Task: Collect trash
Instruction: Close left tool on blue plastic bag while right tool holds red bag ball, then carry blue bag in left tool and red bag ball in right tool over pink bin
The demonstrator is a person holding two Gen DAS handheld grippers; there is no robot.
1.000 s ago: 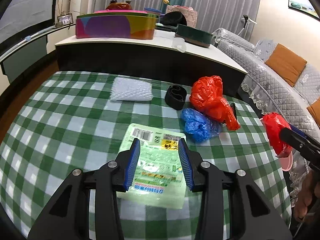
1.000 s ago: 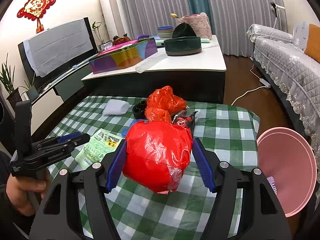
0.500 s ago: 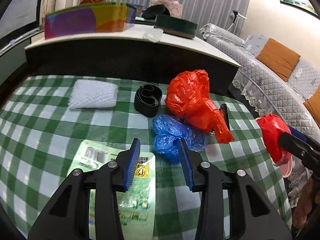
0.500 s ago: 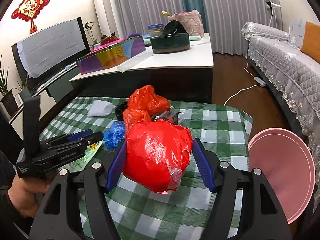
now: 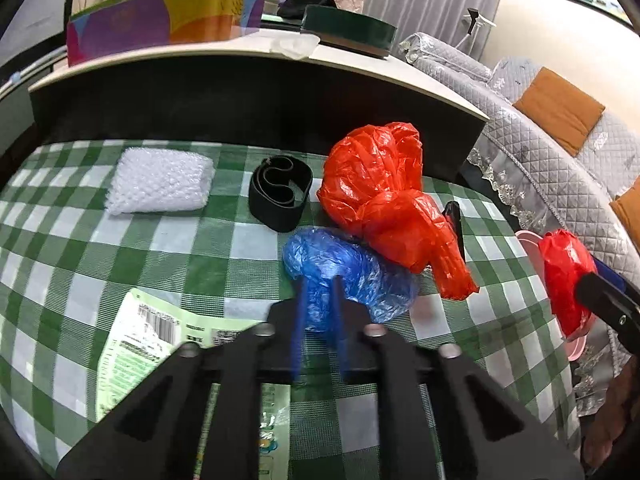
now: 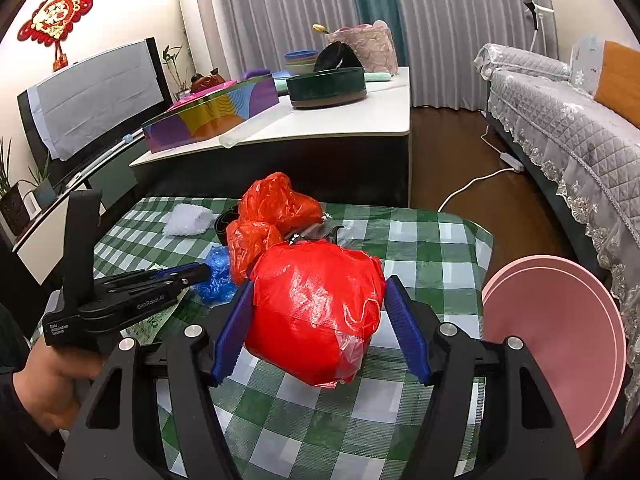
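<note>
On the tablecloth (image 5: 120,248), the bubble wrap (image 5: 158,180) lies left of the band (image 5: 280,192).

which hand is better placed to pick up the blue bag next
Left. The left gripper has just been closing, with the blue bag between its fingers. The right gripper is full, clamped on a red bag.
</note>
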